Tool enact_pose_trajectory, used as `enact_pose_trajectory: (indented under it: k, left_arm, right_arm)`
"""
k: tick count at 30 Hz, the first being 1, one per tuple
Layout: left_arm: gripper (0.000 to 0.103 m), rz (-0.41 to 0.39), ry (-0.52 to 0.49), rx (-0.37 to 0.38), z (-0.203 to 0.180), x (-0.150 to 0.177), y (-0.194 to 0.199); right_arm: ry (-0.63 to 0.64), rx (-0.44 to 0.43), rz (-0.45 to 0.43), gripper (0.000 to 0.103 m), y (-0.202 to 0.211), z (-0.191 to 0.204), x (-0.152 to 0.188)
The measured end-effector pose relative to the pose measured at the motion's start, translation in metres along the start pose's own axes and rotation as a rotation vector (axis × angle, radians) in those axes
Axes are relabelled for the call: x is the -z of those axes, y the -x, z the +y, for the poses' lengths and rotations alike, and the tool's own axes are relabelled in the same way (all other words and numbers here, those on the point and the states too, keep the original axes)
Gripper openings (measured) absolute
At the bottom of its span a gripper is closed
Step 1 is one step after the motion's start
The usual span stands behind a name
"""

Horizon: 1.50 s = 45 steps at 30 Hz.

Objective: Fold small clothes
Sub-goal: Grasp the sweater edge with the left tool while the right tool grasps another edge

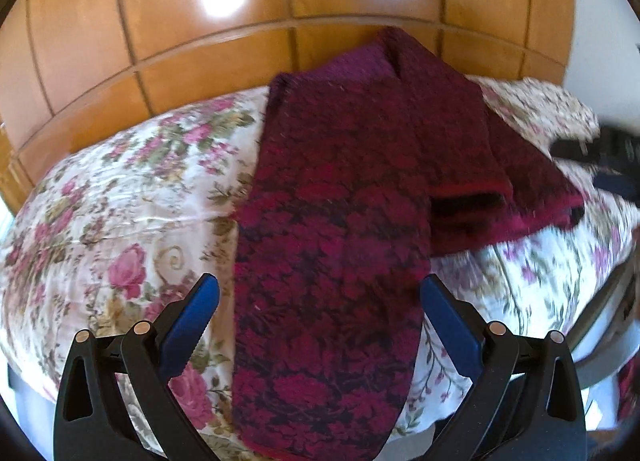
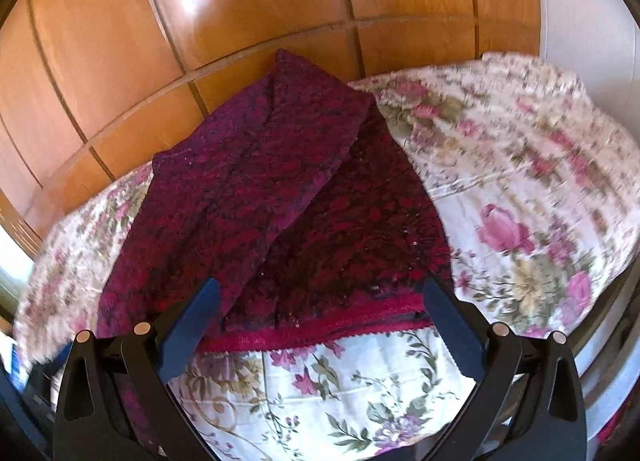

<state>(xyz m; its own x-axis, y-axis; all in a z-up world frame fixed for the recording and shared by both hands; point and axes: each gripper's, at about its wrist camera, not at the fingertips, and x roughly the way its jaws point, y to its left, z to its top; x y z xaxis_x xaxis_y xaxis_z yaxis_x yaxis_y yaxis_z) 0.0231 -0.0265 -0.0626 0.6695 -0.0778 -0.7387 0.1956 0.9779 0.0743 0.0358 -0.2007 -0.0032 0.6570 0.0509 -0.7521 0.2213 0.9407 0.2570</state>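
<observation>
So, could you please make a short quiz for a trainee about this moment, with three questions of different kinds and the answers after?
1. True or false: the left gripper is shut on the dark red garment.
2. Multiple choice: what does the garment lie on? A) a bare wooden floor B) a floral bedcover C) a metal tray
3. Fill the gap: behind the bed stands a panelled ______ surface.

Key
1. False: both grippers are open; in the right wrist view the right gripper frames the garment's bright red hem without closing on it.
2. B
3. wooden
</observation>
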Motion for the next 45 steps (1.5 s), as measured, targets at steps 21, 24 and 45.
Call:
enact_pose_trajectory:
  k: [21,24,45]
  left_arm:
    - [0.021,0.02,0.257,0.252,0.072,-0.016,-0.004]
    - [0.021,-0.002,0.337,0.333,0.098,-0.033,0.004]
    - [0.019,0.05,0.635,-0.131,0.284,-0.155,-0.112]
  right_arm:
    - [0.168,-0.122,0.093,0.012,-0.077,0.051,-0.038]
    - [0.152,-0.11,0.036,0.012,-0.059,0.033,-0.054]
    - [0.002,0.431,-0.037,0.008,-0.078,-0.164,-0.156]
